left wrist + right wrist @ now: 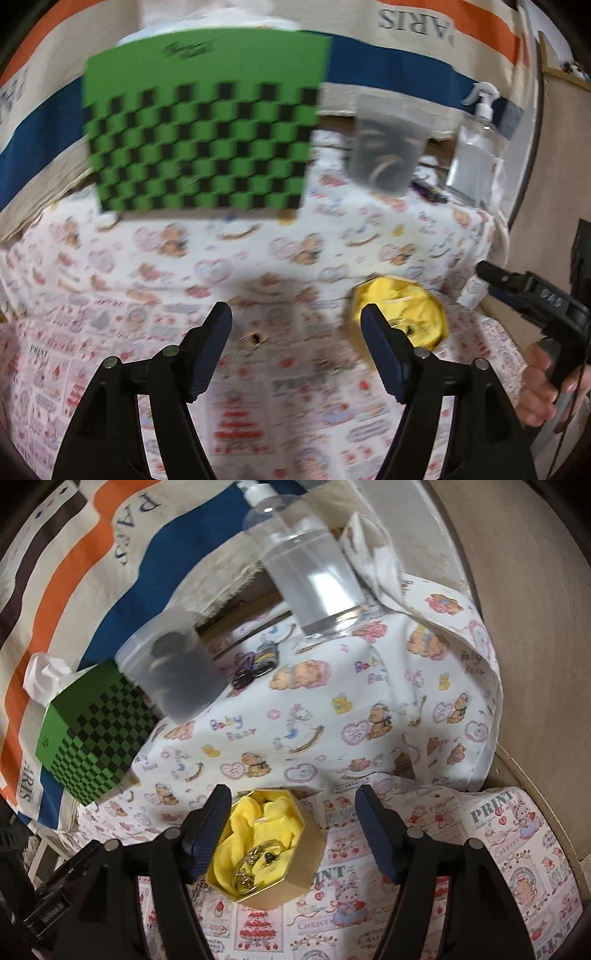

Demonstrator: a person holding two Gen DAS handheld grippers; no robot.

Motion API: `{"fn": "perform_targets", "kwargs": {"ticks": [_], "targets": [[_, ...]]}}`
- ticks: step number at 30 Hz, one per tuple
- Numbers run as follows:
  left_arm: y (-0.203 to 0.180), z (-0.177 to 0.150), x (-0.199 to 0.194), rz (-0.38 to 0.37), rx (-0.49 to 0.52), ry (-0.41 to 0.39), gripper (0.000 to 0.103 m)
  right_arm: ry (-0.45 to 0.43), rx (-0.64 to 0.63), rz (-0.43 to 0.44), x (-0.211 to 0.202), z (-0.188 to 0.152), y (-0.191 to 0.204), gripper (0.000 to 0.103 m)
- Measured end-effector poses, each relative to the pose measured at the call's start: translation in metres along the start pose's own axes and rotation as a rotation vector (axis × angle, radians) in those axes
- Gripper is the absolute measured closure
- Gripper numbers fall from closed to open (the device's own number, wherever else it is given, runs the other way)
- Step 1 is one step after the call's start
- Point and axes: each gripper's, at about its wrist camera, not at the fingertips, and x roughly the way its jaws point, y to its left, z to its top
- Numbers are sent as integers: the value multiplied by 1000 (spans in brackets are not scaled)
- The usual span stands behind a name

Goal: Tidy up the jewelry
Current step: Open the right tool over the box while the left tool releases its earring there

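Note:
A gold hexagonal box (291, 864) lined with yellow cloth stands open on the printed tablecloth. Gold jewelry pieces (255, 864) lie inside it. My right gripper (291, 790) is open just above the box, its left finger (207, 830) over the box's left rim, and the pads touch nothing. In the left wrist view the same box (410, 310) sits behind my right fingertip. My left gripper (295, 310) is open over bare cloth with nothing between its fingers. A small blurred brownish item (255, 338) lies on the cloth between them. The right gripper (487, 273) and a hand (543, 387) show at the right edge.
A green checkered box (199, 122) stands at the back left, with a translucent tub (173, 664) holding dark items beside it. A clear spray bottle (310, 572) stands at the back right and hair clips (255, 664) lie in front of it. A beige wall (535, 627) bounds the right side.

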Motion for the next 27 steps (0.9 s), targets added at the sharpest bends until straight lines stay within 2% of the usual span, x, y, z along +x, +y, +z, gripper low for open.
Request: {"fn": "perform_targets", "kwargs": {"ticks": [5,8,19,21,22,25,27], "targets": [[23,-11,8,45,-20,31,32,0,-46,1,1,-7,13,34],[33,-11,9,81,-42,22,32,15,-59,5,5,-11,18,33],[48,-15,24,102,-82,51,32,42,-89,-28,15,-19,22,32],[48,-16,33,109,-79,77,32,40,-86,-30,16,-19,21,32],[49,-16,40,109,-80,103,35,43,-85,-33,17,-18,20,32],[52,-15,64,92,-94,211,55,51,-73,-36,19,-17,17,32],[54,-13,77,91,-101,263,61,49,-68,-36,18,-16,16,31]]}}
